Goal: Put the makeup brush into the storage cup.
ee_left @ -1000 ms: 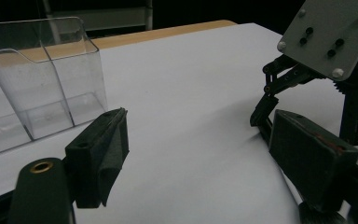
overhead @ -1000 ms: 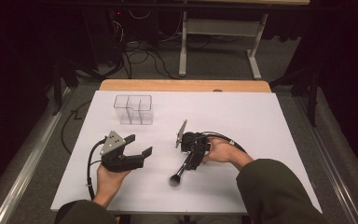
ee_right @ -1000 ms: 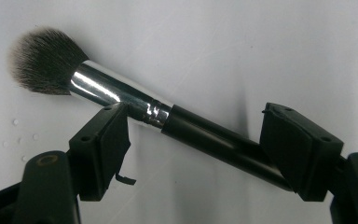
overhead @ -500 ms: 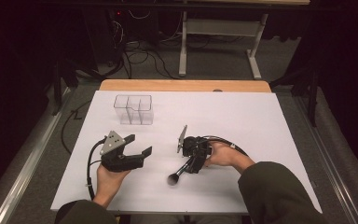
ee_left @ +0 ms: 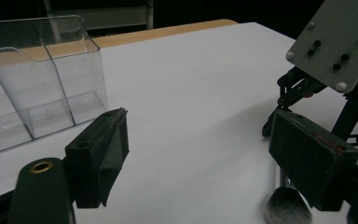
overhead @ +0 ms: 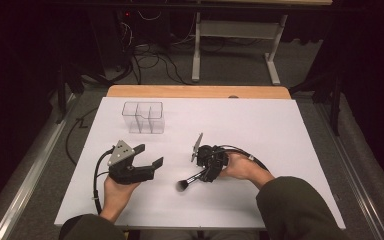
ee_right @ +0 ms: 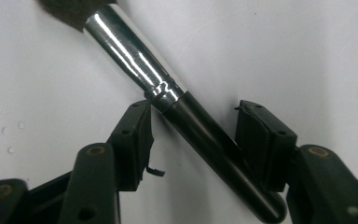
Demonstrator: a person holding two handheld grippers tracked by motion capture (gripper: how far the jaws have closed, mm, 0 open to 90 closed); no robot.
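Observation:
A makeup brush (overhead: 190, 180) with a black handle, silver ferrule and dark bristle head lies flat on the white table (overhead: 260, 130). My right gripper (overhead: 203, 174) is low over it. In the right gripper view the handle of the brush (ee_right: 200, 135) runs slantwise between the two pads of the right gripper (ee_right: 193, 137), which stand apart on either side of it. My left gripper (overhead: 149, 155) is held above the table to the left, open and with nothing in it. Its own view has the left gripper (ee_left: 200, 140) facing the brush head (ee_left: 286, 207).
A clear plastic organizer (overhead: 143, 117) with three compartments stands behind the left gripper, upright with nothing in it, also seen as the organizer (ee_left: 37, 84) close by. The table's wooden far edge (overhead: 200, 91) runs across. Cables lie on the floor beyond.
The right gripper has sunk a little lower over the brush, and the brush head has shifted slightly left. The left gripper has barely moved.

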